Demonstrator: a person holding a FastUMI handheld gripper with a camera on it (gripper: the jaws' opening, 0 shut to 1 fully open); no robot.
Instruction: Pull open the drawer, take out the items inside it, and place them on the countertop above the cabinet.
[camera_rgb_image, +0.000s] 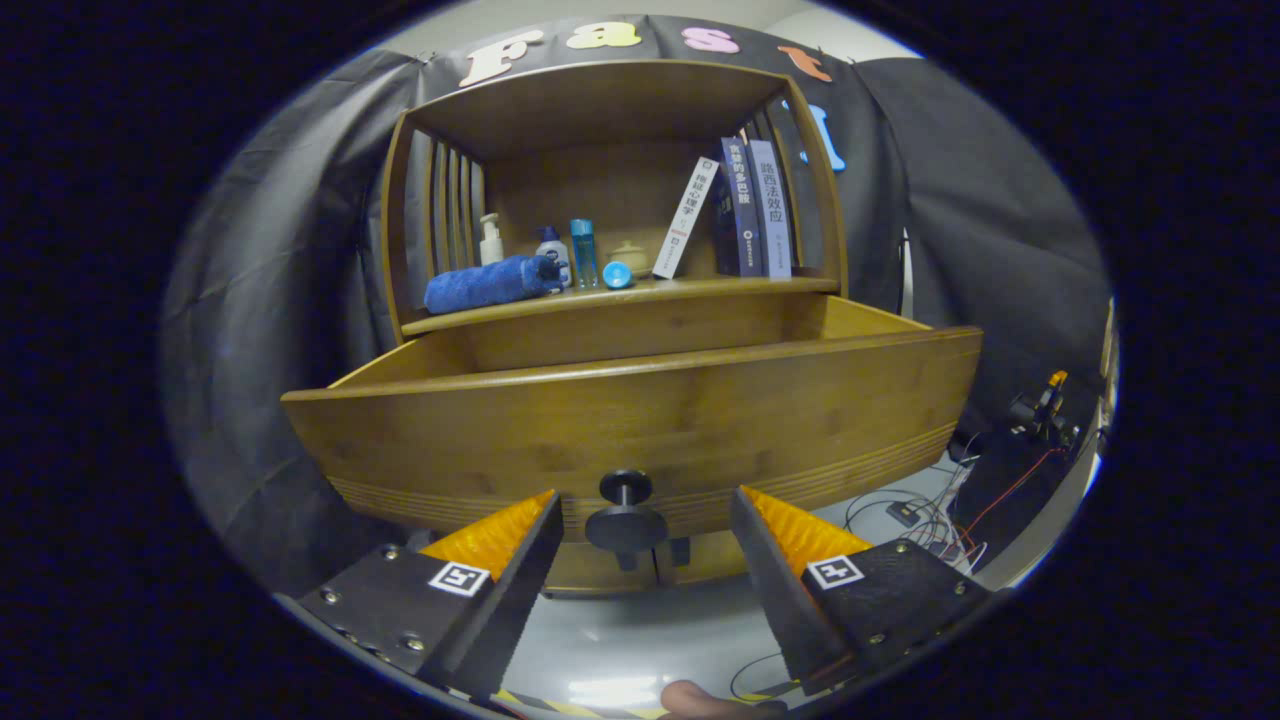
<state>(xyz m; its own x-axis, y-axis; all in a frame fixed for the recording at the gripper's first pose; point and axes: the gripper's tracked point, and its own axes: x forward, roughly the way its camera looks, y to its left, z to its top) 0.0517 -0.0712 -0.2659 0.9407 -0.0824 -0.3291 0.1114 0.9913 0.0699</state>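
- Gripper (645, 520): two-finger type, fingers set apart either side of the drawer knob (626, 512), touching nothing.
- Finger bodies: black, wedge-shaped, flat-topped.
- Fingertips (495, 535): orange, ribbed pads tapering to points level with the knob.
- Markings: one square black-and-white tag on each finger's top face.
- Fasteners: small silver screws along the black top plates.

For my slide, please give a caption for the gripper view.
Open gripper flanks the black knob of the pulled-out wooden drawer; items stand on the countertop above.
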